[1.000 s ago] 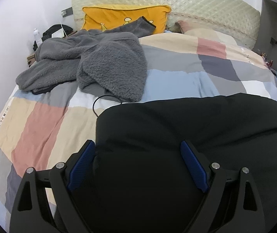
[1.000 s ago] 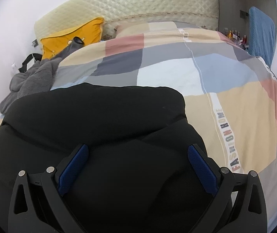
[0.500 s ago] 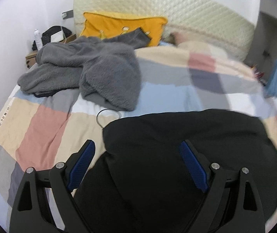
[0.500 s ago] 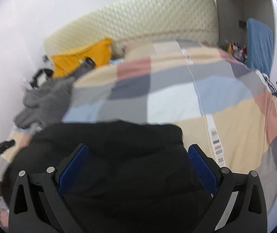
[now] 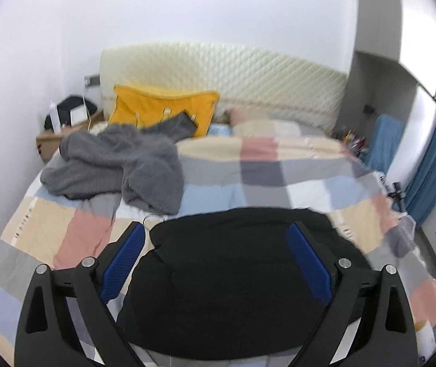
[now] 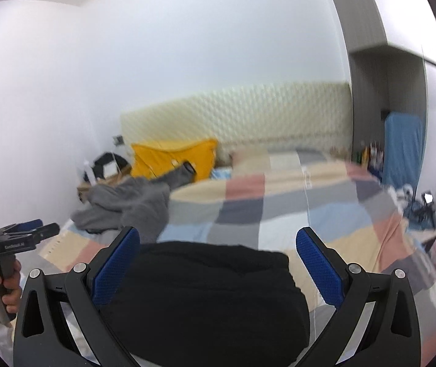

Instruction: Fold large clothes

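Observation:
A folded black garment (image 5: 236, 278) lies on the near part of the bed's checked quilt (image 5: 248, 165); it also shows in the right wrist view (image 6: 199, 293). My left gripper (image 5: 218, 260) is open and empty, raised above and behind the garment. My right gripper (image 6: 218, 263) is open and empty, likewise raised. The left gripper in a hand shows at the left edge of the right wrist view (image 6: 19, 238). A rumpled grey fleece garment (image 5: 120, 165) lies at the bed's far left.
A yellow pillow (image 5: 162, 110) leans on the cream quilted headboard (image 5: 233, 73). A bedside table with dark items (image 5: 65, 122) stands at far left. Blue fabric (image 5: 383, 140) and clutter stand right of the bed. White wall behind.
Both grippers have pulled back and risen away from the black garment, so more wall and room show. The garment stays on the bed.

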`<state>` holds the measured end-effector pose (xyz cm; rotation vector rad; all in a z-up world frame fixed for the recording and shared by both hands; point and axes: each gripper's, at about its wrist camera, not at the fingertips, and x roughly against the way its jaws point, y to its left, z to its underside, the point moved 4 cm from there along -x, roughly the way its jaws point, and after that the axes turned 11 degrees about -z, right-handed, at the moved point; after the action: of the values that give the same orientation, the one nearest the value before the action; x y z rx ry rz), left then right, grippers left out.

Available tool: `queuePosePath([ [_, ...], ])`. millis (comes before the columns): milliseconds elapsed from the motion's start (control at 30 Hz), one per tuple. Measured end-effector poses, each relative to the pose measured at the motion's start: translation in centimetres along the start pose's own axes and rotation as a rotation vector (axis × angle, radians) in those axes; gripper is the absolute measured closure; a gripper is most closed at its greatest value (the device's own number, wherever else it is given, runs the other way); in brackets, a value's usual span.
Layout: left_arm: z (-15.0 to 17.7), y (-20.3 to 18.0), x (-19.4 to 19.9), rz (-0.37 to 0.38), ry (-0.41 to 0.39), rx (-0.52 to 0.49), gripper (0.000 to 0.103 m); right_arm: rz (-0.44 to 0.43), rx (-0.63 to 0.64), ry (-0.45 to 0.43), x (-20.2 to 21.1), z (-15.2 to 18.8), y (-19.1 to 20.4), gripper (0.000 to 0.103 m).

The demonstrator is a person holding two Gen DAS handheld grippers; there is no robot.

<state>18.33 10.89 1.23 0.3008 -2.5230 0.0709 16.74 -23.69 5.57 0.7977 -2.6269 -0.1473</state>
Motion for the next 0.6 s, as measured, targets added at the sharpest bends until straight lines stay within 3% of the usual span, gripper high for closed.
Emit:
queuePosePath([
  [233,-0.6,-1.7,10.2,0.023,-0.137,-0.049,0.001,-0.026,0.057,-0.109,7.2,-0.2,4.9,0.000],
  [433,2.1,-3.1,14.9,0.047,-0.191,-0.104,0.000,-0.056,0.064,-0.178,11.1,1.7,7.6,0.000],
  [600,4.7,-3.6,17.2,0.049,-0.213,-0.092,0.000,-0.021,0.114,-0.166,12.2,3.7,9.3,0.000],
])
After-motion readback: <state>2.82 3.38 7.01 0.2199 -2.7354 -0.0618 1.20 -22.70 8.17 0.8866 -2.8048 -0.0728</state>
